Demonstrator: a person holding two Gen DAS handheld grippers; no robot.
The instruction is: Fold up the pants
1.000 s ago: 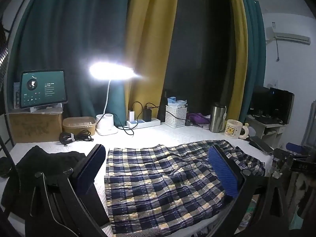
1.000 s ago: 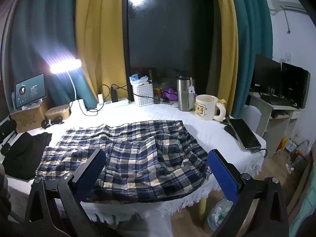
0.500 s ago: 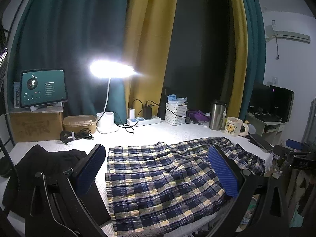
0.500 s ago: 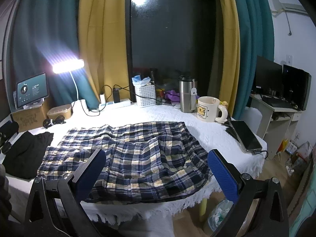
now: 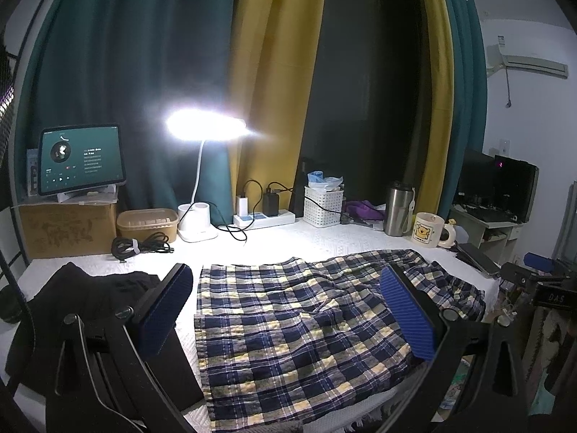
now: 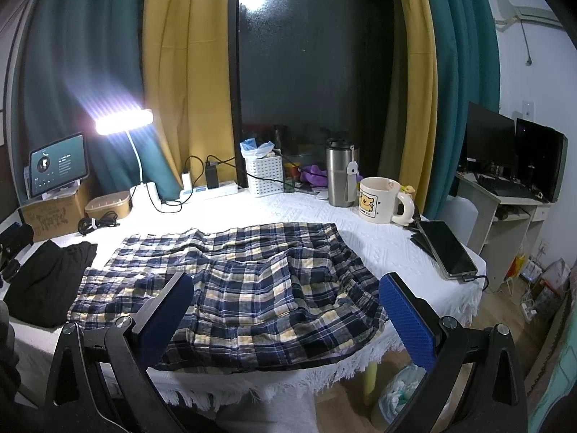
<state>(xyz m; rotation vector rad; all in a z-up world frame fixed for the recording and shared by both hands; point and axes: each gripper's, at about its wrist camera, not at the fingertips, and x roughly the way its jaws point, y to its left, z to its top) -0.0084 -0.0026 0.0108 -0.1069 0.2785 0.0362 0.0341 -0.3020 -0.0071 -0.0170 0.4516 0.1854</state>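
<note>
Blue, yellow and white plaid pants [image 5: 306, 328] [image 6: 249, 285] lie spread flat on the white-covered table [image 5: 288, 238] [image 6: 382, 245], wrinkled, with the near edge hanging over the front. My left gripper [image 5: 286, 306] hovers open above their left part, its blue pads wide apart and holding nothing. My right gripper [image 6: 286, 310] is open too, raised over the near edge of the pants, with nothing between its pads. In the left wrist view the right gripper's blue tip [image 5: 537, 261] shows at the far right.
A black garment [image 5: 83, 299] [image 6: 47, 281] lies left of the pants. Along the back stand a lit desk lamp [image 5: 202, 180], a tablet [image 5: 81, 158] on a cardboard box, a power strip [image 5: 263, 218], a white basket [image 6: 263, 175], a steel tumbler [image 6: 340, 173] and a mug [image 6: 378, 200]. A phone [image 6: 447, 249] lies at right.
Both grippers have drawn back and up a little from the table, so the pants sit slightly lower in both views. The pants have not moved.
</note>
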